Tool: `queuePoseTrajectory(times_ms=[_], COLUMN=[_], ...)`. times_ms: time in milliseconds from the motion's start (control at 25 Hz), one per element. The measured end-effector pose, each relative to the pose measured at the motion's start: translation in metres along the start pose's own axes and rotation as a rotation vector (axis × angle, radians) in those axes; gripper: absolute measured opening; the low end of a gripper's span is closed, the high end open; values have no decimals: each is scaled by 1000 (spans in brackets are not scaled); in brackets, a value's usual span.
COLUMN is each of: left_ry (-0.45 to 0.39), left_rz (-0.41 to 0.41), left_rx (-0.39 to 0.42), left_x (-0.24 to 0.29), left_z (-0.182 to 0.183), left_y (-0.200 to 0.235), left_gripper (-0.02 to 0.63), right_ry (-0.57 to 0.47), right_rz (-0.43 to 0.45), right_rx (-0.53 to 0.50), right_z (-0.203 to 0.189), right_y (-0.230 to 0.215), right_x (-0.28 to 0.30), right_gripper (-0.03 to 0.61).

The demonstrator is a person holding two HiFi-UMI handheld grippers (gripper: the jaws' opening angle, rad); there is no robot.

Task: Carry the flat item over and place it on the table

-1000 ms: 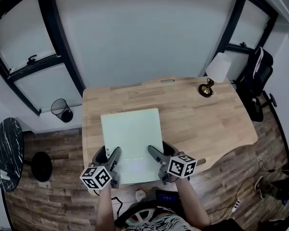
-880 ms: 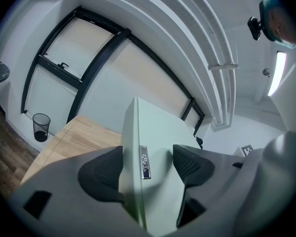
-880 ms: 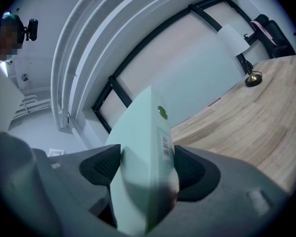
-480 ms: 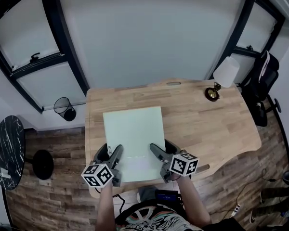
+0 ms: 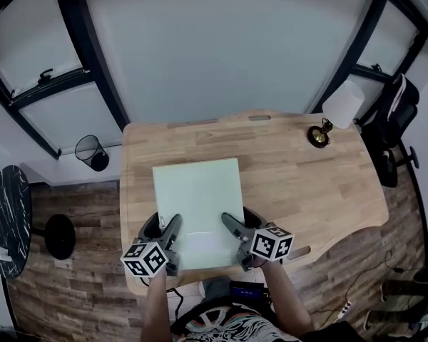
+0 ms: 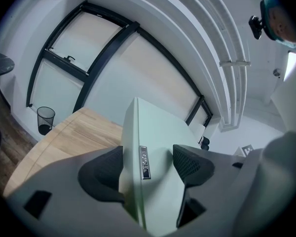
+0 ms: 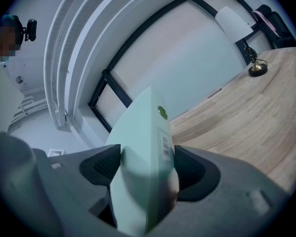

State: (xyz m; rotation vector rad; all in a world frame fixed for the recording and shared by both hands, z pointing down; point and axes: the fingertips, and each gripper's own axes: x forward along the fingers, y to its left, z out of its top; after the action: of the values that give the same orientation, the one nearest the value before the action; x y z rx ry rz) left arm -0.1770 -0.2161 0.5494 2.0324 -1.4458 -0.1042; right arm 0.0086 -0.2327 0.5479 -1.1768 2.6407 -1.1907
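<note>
The flat item (image 5: 197,205) is a thin, pale mint-green rectangular panel with a smooth, plain top face; in the left gripper view its edge carries a small silvery label (image 6: 144,162); in the right gripper view its edge carries a white barcode sticker (image 7: 166,144) and, farther along, a round green dot (image 7: 162,112). It lies level over the near left part of the wooden table (image 5: 307,184), long sides running near to far, with its near edge over the table's near edge; whether its underside touches the wood cannot be told.

The left gripper (image 5: 162,228) is clamped on the panel's near left corner, both black ribbed pads pressed against its faces; the right gripper (image 5: 240,223) is clamped the same way on the near right corner; the two are well apart, with the panel's near edge spanning between them.

A black wire wastebasket (image 5: 90,153) stands on the plank floor just beyond the table's far left corner, near the wall; its contents cannot be made out. A lamp (image 5: 339,109) with a white shade stands at the table's far right corner, well apart from the panel.
</note>
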Motion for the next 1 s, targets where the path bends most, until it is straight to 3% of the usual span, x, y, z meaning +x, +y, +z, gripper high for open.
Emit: queuePoseTrajectory(times_ms=[1000], left_ry=[190], left_rz=[75], left_rx=[-93], left_x=[54], left_z=[-76], left_y=[46], left_gripper=[313], right_ry=[145], right_rz=[-100], right_rx=[138], right_z=[-54], right_y=[-82], right_x=[30], right_gripper=[325])
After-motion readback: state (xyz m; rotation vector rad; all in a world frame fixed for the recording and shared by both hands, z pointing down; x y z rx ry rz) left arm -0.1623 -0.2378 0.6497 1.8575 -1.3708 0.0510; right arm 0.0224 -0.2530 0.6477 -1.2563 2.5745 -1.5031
